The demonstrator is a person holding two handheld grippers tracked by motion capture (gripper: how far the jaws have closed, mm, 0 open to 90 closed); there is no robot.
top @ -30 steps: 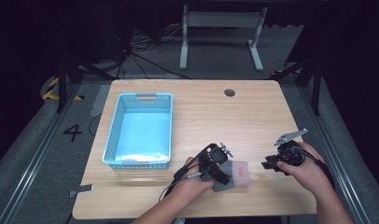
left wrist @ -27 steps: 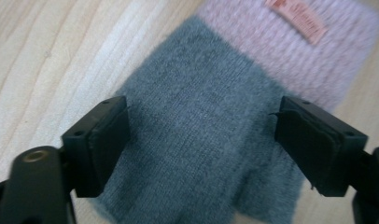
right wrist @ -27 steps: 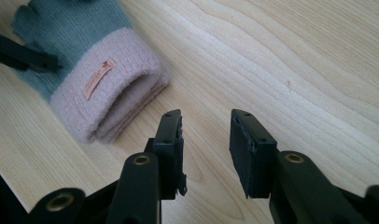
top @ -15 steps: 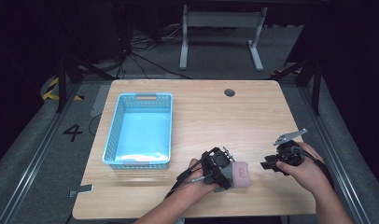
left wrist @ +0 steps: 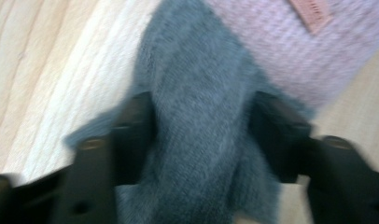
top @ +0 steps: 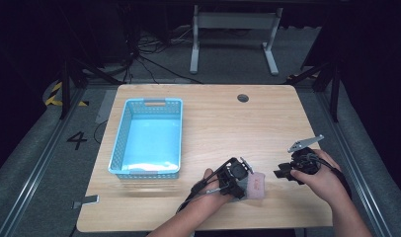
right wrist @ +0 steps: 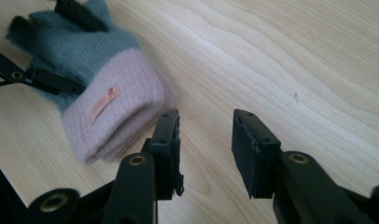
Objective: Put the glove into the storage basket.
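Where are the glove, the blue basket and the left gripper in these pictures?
Glove (right wrist: 114, 109): right gripper view, on its pink cuff beside the small label.
Blue basket (top: 119, 136): high view, on its left wall.
Left gripper (left wrist: 201, 135): left gripper view, between its jaws, which close on the glove's grey part.

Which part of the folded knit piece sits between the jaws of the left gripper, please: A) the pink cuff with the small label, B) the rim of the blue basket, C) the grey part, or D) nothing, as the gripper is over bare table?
C: in the left gripper view the grey part of the knit piece sits between the two black jaws of the left gripper, while the pink cuff lies beyond them.
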